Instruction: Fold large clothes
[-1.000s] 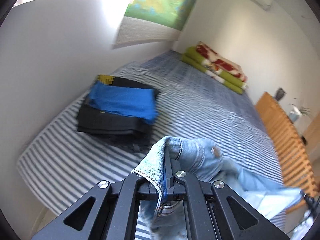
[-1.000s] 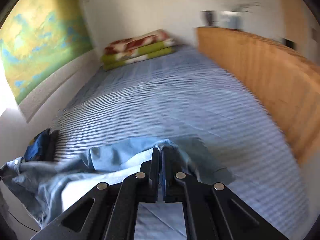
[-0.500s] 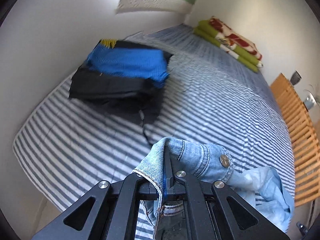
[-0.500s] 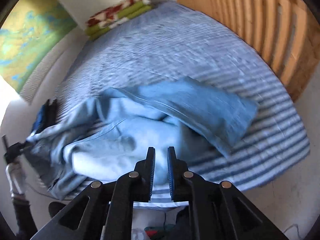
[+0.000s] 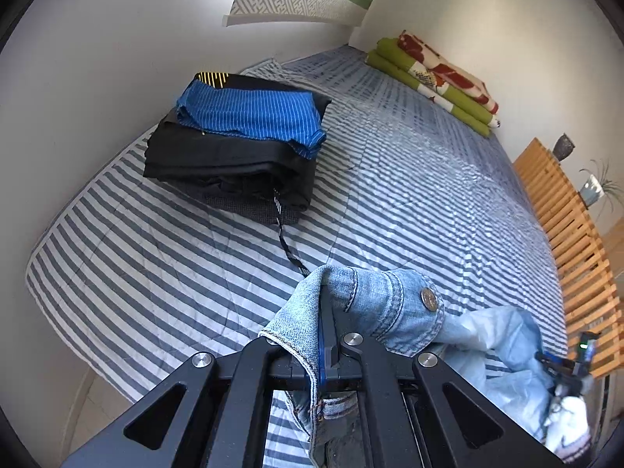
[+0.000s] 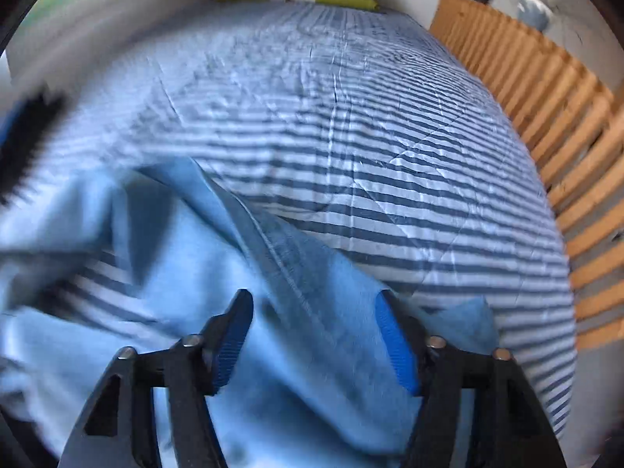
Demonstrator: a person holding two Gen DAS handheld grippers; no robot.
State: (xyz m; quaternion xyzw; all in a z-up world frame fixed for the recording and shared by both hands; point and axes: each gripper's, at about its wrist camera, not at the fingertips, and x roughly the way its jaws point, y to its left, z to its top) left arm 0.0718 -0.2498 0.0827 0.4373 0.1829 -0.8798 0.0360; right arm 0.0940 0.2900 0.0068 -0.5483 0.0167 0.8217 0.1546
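A pair of light blue jeans point(image 5: 390, 304) lies at the near edge of the striped bed point(image 5: 409, 179). My left gripper point(image 5: 325, 312) is shut on the waistband beside the metal button point(image 5: 429, 298), holding it above the bed. In the right wrist view the pale jeans point(image 6: 273, 312) spread over the bed's near part, and my right gripper point(image 6: 316, 331) stands wide open over the fabric, with cloth between and beneath its blue pads point(image 6: 394, 343). The right gripper point(image 5: 577, 355) also shows small at the far right of the left wrist view.
A stack of folded dark clothes point(image 5: 230, 163) topped by a blue striped piece point(image 5: 249, 117) sits on the bed's left side. Folded green and red blankets point(image 5: 433, 74) lie at the far end. A wooden slatted frame point(image 5: 573, 241) runs along the right side.
My right gripper has let go of the jeans and opened wide, dropping low over the fabric. My left gripper keeps its hold on the waistband and has tilted down toward the bed.
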